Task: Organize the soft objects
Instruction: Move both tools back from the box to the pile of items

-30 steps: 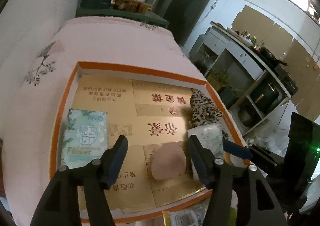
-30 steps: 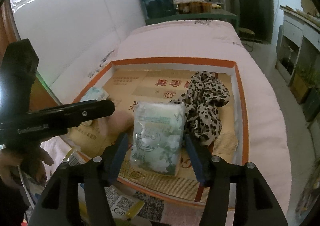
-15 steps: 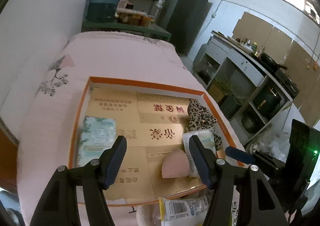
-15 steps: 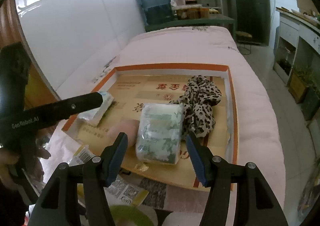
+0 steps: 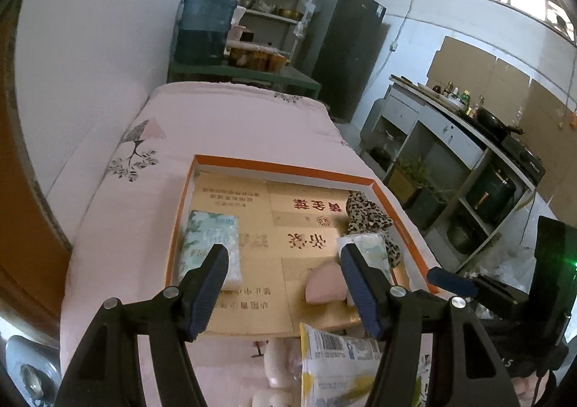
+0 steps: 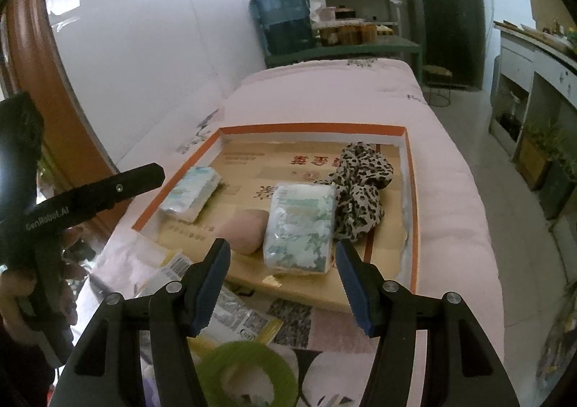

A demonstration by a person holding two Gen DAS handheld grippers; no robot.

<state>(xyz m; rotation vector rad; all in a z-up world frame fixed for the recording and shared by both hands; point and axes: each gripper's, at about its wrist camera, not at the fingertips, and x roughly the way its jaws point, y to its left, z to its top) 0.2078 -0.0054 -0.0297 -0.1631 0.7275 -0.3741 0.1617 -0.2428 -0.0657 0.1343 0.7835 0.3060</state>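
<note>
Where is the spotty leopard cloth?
The leopard cloth lies bunched in the far right corner of the orange-edged tray, touching the tissue pack standing in front of it. The left wrist view shows it by the right wall too.

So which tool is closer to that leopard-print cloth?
Right. The right tool is open just before the tissue pack beside the leopard-print cloth; the left tool sits further left.

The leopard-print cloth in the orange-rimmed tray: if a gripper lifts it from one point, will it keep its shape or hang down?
The leopard-print cloth lies crumpled in loose folds, so it would probably hang limp and stretch out when lifted. It looks thin, so likely light. One fold rests against the green-patterned tissue pack, so pulling it may nudge that pack.
</note>
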